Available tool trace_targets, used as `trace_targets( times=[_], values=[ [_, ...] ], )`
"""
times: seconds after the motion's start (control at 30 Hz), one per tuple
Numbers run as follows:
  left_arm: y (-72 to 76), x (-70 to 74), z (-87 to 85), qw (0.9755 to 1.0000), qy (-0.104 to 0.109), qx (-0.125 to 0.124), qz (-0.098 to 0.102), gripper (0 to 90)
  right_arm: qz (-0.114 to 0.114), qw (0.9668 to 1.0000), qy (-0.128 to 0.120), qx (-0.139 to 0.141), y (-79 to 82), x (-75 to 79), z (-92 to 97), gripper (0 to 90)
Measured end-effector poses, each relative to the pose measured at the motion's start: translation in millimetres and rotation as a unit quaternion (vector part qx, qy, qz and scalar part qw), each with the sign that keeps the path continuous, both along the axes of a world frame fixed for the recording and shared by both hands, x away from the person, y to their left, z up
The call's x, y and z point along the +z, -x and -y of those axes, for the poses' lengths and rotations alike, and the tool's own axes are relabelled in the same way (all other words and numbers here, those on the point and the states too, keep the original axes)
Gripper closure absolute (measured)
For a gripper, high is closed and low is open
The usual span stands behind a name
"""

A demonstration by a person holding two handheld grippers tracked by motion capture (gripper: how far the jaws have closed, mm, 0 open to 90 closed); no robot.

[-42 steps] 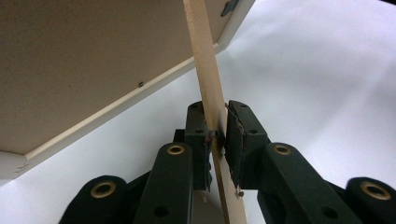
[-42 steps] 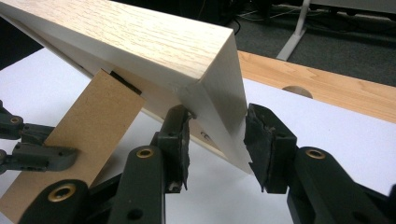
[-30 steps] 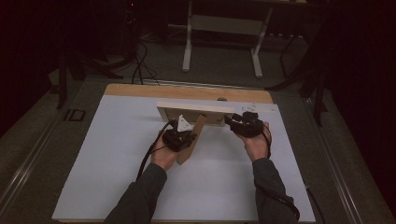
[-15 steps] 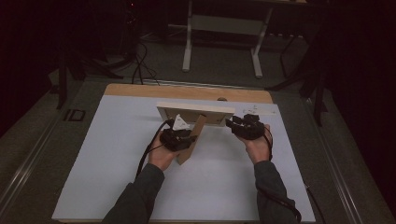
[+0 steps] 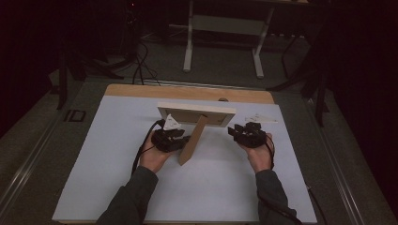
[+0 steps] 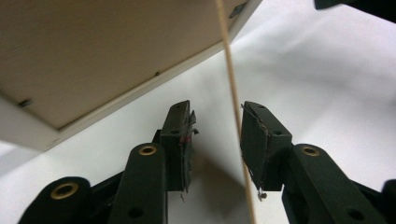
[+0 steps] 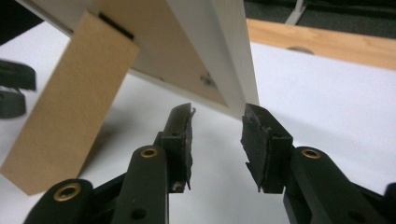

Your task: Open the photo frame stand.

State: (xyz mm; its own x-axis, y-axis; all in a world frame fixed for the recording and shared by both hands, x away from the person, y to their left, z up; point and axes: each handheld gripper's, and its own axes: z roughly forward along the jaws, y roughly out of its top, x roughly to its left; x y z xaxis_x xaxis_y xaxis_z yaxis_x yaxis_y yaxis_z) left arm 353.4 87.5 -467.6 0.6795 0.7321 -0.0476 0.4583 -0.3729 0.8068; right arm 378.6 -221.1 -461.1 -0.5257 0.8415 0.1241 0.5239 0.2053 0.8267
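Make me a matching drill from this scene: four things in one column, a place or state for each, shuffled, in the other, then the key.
Things:
1. picture frame
2. cardboard stand
3. left gripper
4. right gripper

Places or states:
A. jaws open, just widened, the stand's thin edge between them
B. props the frame from behind, foot on the white table
C. jaws open by the frame's lower corner
D. stands upright, back toward the person

Pairs: 1-D, 2-B, 3-A, 4-C

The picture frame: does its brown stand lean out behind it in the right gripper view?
Yes, the brown stand slants away from the picture frame back down to the table.
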Motion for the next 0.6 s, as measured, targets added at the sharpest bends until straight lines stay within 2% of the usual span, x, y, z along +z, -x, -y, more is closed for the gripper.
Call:
trace_targets(
  times=[0.1,0.33,0.43,0.6],
  values=[
    [1.1,0.5,-5.8,0.9999,0.005,0.008,-0.003,62.5,-0.002,1.0000,0.003,-0.003,4.3,-4.6,0.9,62.9],
    [2.5,3.8,-16.1,0.9997,0.012,0.023,-0.005,61.9,-0.007,0.9995,0.032,-0.001,24.1,-23.3,5.5,63.7],
    [2.6,5.7,-19.7,0.9994,0.016,0.032,-0.003,61.5,-0.014,0.9989,0.045,-0.002,25.5,-30.6,7.5,64.0],
    [1.2,7.2,-25.5,0.9987,0.025,0.044,-0.006,60.0,-0.018,0.9989,0.042,-0.009,28.4,-33.6,10.6,64.1]
  ],
)
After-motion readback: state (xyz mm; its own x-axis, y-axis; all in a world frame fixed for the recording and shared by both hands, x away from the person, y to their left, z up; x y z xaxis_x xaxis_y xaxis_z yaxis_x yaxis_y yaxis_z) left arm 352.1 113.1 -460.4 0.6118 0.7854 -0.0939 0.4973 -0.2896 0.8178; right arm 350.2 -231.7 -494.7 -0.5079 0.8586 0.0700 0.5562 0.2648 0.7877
